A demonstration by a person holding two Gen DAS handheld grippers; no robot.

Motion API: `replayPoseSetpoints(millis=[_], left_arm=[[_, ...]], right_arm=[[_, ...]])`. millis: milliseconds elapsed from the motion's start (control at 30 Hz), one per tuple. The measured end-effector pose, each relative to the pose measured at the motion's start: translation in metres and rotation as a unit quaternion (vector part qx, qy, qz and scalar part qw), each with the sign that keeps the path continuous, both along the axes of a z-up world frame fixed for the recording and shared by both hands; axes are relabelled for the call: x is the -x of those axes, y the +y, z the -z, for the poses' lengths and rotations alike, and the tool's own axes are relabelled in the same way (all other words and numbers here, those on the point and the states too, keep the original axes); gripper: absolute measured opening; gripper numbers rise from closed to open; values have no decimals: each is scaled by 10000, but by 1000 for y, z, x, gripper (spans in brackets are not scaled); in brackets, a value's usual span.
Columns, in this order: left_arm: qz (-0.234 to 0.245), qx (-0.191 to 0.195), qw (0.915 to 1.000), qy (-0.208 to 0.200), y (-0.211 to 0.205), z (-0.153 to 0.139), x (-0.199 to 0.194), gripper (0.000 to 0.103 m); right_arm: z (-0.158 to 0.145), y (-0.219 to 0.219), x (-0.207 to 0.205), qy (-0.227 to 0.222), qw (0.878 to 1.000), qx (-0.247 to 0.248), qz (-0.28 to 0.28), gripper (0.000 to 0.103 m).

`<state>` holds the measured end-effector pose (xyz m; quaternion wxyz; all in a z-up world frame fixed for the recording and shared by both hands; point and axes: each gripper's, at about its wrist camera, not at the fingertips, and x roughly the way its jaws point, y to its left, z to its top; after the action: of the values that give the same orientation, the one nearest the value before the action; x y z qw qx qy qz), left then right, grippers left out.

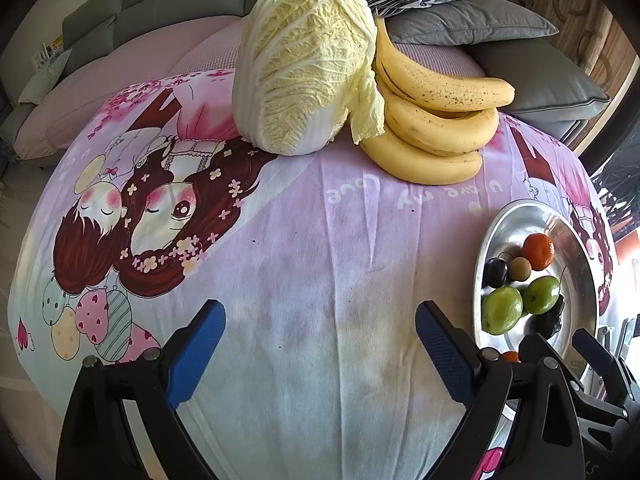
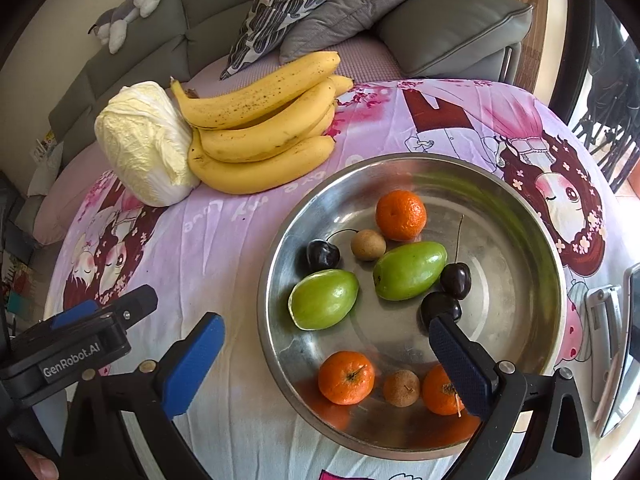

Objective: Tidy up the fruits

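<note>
A steel bowl on the cartoon-print cloth holds three oranges, two green fruits, dark cherries and two brown longans. Behind it lie a bunch of bananas and a napa cabbage. My right gripper hangs open over the bowl's near side, gripping nothing; one finger is outside the rim. My left gripper is open over bare cloth, left of the bowl, with the cabbage and bananas ahead.
A grey sofa with cushions runs along the far side of the table, a plush toy on its back. A silver metal object lies at the table's right edge. Bare cloth stretches left of the bowl.
</note>
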<state>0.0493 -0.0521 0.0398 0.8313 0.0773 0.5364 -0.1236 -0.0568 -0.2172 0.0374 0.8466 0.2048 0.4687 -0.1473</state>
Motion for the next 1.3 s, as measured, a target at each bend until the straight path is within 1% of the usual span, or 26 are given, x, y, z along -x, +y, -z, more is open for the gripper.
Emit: replayPoseSetpoints(millis=[167, 267, 367, 533, 633, 867, 1033, 1200, 1300], left_arm=[[85, -137, 9997, -177, 2, -8, 8, 96], [81, -210, 9996, -196, 5, -9, 13, 96], [71, -285, 9994, -175, 9, -7, 19, 96], [121, -234, 9996, -91, 17, -6, 27, 96], [98, -166, 9997, -115, 22, -8, 31, 96], [113, -440, 9984, -330, 30, -11, 44, 96], [22, -500, 9986, -191, 40, -6, 51, 96], [-25, -670, 9976, -140, 53, 1, 60, 96], [-130, -685, 9976, 24, 62, 9, 63, 96]], right_arm=[[-9, 14, 5, -78, 9999, 106, -106, 103], [-11, 19, 8, -99, 9998, 76, -121, 103], [-13, 24, 12, -73, 9998, 159, -94, 103], [-12, 28, 19, -43, 9998, 181, -70, 103], [-12, 32, 22, -37, 9997, 223, -103, 103], [-9, 44, 30, 15, 9995, 234, -198, 103], [-4, 52, 38, 108, 9992, 271, -288, 103], [6, 55, 49, 273, 9988, 308, -270, 103], [12, 56, 53, 365, 9985, 318, -251, 103]])
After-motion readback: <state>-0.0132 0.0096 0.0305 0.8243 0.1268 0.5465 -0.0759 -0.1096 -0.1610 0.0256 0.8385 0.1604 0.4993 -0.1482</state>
